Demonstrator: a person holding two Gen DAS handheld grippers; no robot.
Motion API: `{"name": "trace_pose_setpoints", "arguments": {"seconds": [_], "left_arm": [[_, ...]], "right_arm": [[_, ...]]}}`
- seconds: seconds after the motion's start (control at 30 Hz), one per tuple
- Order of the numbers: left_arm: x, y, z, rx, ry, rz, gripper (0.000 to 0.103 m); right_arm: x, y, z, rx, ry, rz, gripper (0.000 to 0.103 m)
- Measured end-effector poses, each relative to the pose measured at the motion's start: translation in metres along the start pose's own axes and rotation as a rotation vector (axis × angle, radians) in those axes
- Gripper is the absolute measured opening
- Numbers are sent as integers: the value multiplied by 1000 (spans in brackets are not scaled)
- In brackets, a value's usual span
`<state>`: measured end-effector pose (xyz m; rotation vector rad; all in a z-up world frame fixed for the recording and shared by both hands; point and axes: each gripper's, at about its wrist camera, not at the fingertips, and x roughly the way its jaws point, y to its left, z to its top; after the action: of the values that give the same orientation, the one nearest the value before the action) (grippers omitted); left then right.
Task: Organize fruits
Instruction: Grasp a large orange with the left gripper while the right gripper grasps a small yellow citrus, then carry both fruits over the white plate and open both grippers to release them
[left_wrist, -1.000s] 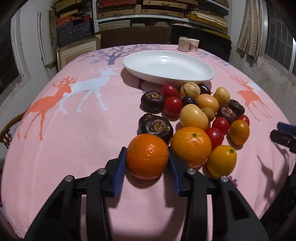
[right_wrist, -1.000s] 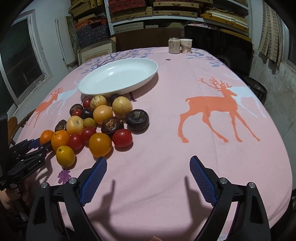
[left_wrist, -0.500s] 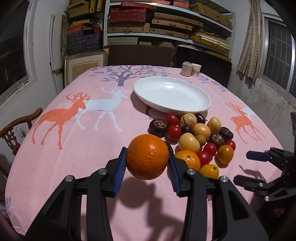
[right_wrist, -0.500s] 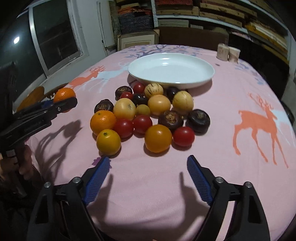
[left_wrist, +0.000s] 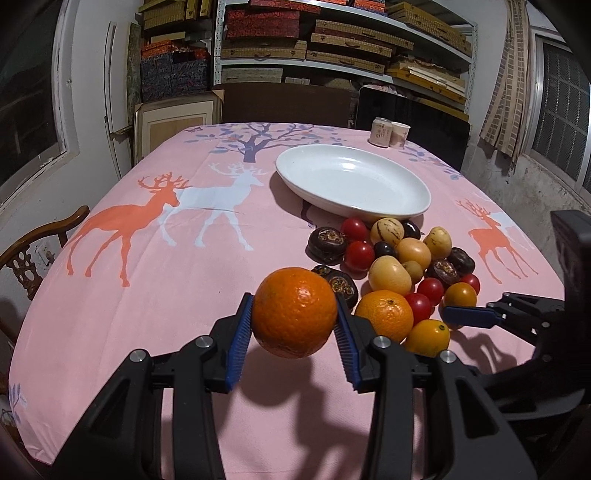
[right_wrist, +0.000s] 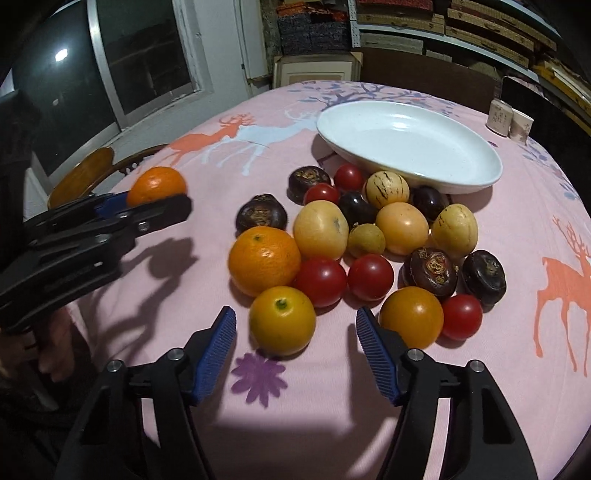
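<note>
Orange (left_wrist: 294, 312), clamped in your left gripper (left_wrist: 293, 345), now hangs above the cloth (left_wrist: 155, 302), beside the fruit pile. Your right gripper (right_wrist: 295, 343) has come close to the pile, jaws just narrowing yet apart; the yellow fruit (right_wrist: 282, 320) lies between the tips, untouched.

Print on the two small cups (left_wrist: 390, 132) too small to read, dark fruit (left_wrist: 334, 282) half hidden behind the held orange (left_wrist: 294, 312), right tool (left_wrist: 466, 316) body cut by the frame edge, hand (right_wrist: 44, 354) under left tool (right_wrist: 162, 206) dark and blurred
</note>
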<state>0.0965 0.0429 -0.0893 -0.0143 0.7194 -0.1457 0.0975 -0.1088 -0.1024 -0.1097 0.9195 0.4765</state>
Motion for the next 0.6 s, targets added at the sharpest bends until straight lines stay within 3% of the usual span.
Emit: {"name": "trace_pose_setpoints", "arguments": {"seconds": [0.07, 0.13, 0.4, 0.6], "left_arm": [[1, 1, 0, -1, 3, -1, 41], [1, 0, -1, 1, 2, 1, 41], [0, 1, 6, -2, -9, -14, 41], [2, -10, 45, 39, -45, -52, 41]], "right_arm": [[7, -1, 0, 6, 14, 18, 44], [7, 2, -3, -2, 10, 40, 37], [-21, -15, -6, 32, -53, 38, 37], [-50, -58, 18, 87, -140, -14, 37]]}}
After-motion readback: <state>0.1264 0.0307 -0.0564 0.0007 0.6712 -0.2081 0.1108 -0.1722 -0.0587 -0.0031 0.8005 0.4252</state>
